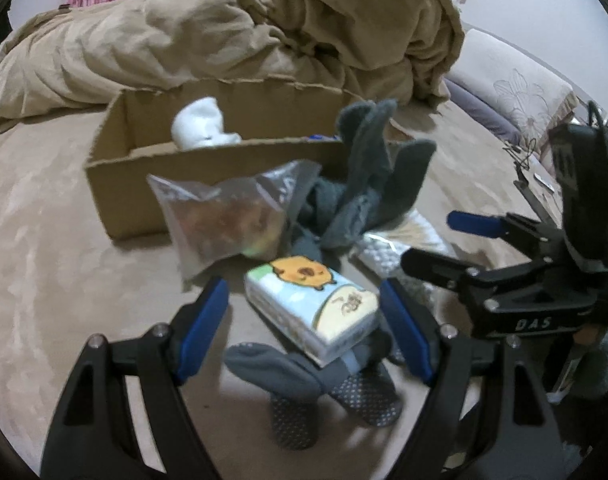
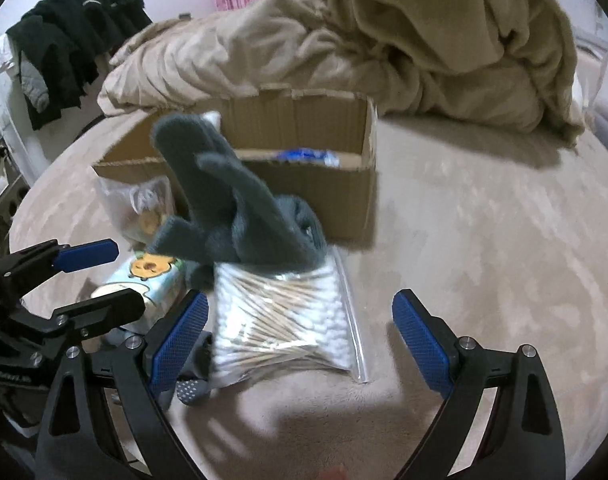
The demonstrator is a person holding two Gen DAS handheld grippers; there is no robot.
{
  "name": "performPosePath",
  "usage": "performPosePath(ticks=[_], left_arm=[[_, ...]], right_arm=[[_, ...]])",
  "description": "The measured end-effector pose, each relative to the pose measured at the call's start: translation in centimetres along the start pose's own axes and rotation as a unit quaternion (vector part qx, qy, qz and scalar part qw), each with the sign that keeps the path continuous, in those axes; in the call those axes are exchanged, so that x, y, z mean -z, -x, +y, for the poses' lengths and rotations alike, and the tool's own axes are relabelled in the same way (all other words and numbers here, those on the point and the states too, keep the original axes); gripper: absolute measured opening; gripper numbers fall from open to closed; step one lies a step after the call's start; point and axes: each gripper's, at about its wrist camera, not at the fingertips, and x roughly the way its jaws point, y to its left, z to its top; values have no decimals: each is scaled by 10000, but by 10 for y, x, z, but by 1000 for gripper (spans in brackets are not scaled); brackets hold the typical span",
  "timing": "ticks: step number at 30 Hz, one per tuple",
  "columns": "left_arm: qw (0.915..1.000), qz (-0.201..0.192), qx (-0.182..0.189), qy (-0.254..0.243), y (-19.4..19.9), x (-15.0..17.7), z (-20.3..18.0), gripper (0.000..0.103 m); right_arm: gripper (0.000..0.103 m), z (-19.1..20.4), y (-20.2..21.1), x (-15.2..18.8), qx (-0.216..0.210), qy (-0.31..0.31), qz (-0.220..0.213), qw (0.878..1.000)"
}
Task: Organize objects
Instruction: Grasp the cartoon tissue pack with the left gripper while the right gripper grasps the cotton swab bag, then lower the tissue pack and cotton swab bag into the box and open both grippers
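A cardboard box (image 1: 208, 164) stands on the beige bed and holds a white object (image 1: 202, 124); it shows in the right wrist view too (image 2: 304, 184). In front lie a clear snack bag (image 1: 228, 224), grey socks (image 1: 367, 176), a tissue pack (image 1: 315, 304) and a bag of cotton swabs (image 2: 284, 320). My left gripper (image 1: 304, 332) is open, its jaws either side of the tissue pack. My right gripper (image 2: 300, 336) is open around the cotton swab bag. Grey socks (image 2: 240, 216) lie over that bag's far end.
A crumpled tan duvet (image 1: 264, 24) is heaped behind the box. A pillow (image 1: 515, 84) lies at the right. Dark clothes (image 2: 72, 36) hang at the far left. Dotted grey socks (image 1: 331, 392) lie under the tissue pack.
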Motion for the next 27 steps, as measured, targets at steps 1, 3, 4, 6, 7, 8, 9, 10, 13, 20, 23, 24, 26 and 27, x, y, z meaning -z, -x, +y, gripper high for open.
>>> performPosePath(ticks=[1, 3, 4, 6, 7, 8, 9, 10, 13, 20, 23, 24, 26, 27], left_arm=[[10000, -1, 8, -11, -1, 0, 0, 80], [10000, 46, 6, 30, -5, 0, 2, 82], [9999, 64, 45, 71, -5, 0, 3, 82], [9999, -38, 106, 87, 1, -1, 3, 82], [9999, -84, 117, 69, 3, -2, 2, 82], [9998, -129, 140, 49, 6, -4, 0, 82], [9997, -147, 170, 30, 6, -5, -1, 82], [9997, -131, 189, 8, 5, -5, -2, 82], [9999, 89, 72, -55, -7, -5, -6, 82], [9995, 273, 59, 150, -18, -3, 3, 73], [9997, 215, 91, 62, -15, -1, 2, 67], [9998, 189, 105, 17, -12, -1, 1, 64], [9998, 154, 129, -19, -9, 0, -1, 61], [9998, 130, 141, -28, -7, 0, -1, 59]], right_arm=[[95, 0, -2, 1, -22, 10, 8, 10000], [95, 0, -8, 4, 61, 58, 94, 9999], [95, 1, -10, 4, 24, 59, 125, 9999], [95, 3, -12, 5, 25, 133, 160, 9998], [95, 3, -14, 6, 84, 163, 197, 9996], [95, 4, -15, 7, 106, 184, 239, 9995], [95, 4, -16, 7, 100, 204, 251, 9994], [94, 5, -17, 7, 110, 221, 248, 9994], [88, 5, -18, 8, 78, 228, 235, 9994], [76, 4, -14, 9, 92, 305, 248, 9992], [76, 0, -9, 11, 113, 235, 249, 9993], [76, -2, -7, 12, 126, 205, 241, 9994], [76, -4, -1, 11, 140, 157, 209, 9996], [76, -5, 2, 11, 140, 133, 180, 9997]])
